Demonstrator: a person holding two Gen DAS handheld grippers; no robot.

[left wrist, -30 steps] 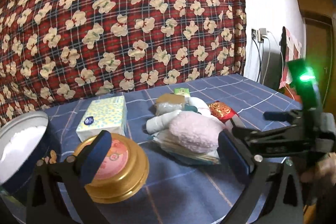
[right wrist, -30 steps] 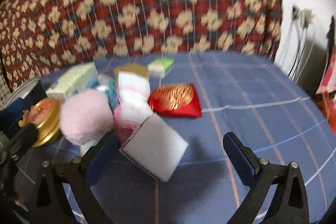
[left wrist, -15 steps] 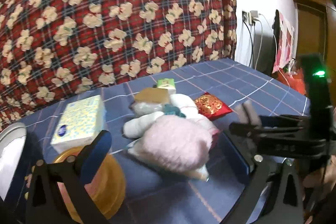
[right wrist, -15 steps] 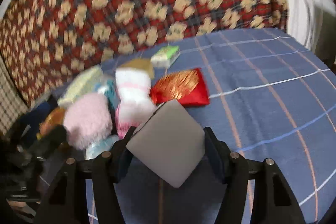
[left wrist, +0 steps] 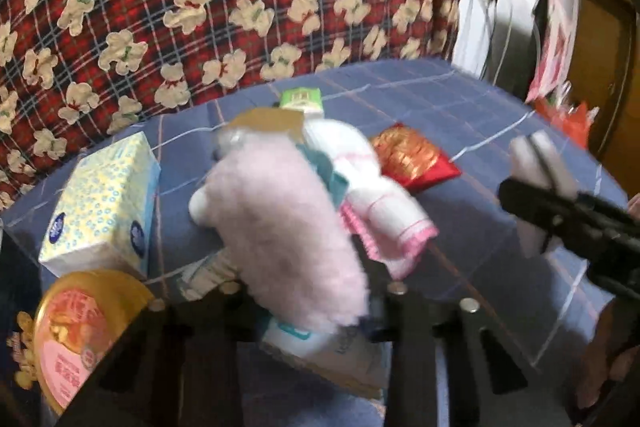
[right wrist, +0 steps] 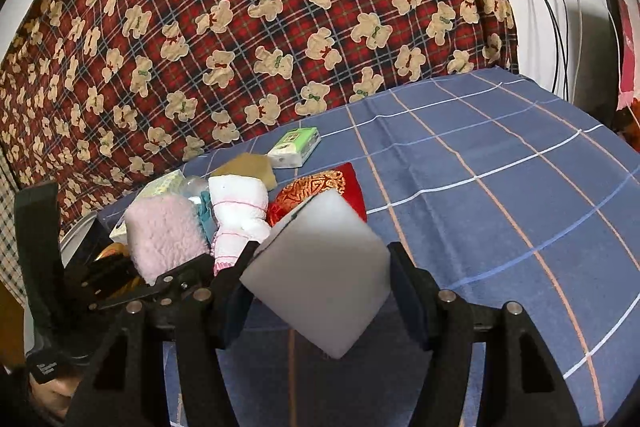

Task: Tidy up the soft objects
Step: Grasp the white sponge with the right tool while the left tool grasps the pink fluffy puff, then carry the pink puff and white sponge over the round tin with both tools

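My right gripper [right wrist: 320,291] is clamped on a white sponge block [right wrist: 320,275], pinched corner to corner so it sits like a diamond between the pads, lifted off the blue checked surface [right wrist: 500,211]. My left gripper [left wrist: 308,303] is closed around a pink fluffy cloth [left wrist: 288,227]; its long axis runs away from me, up and to the left toward the pile, and its near end is squeezed between the pads.

What matters next is where the free ground lies. The rest of the soft things, a rolled white towel with pink trim [right wrist: 240,207], a red-and-gold pouch [right wrist: 316,191] and a green tissue packet [right wrist: 294,147], crowd together ahead and left of the sponge, touching or overlapping one another. The tissue box [left wrist: 100,207] and gold tin [left wrist: 84,331] sit at the left gripper's left. Open cloth stretches to the right of the sponge, so I judge the right hand is the one better placed to set its piece down apart from the heap.
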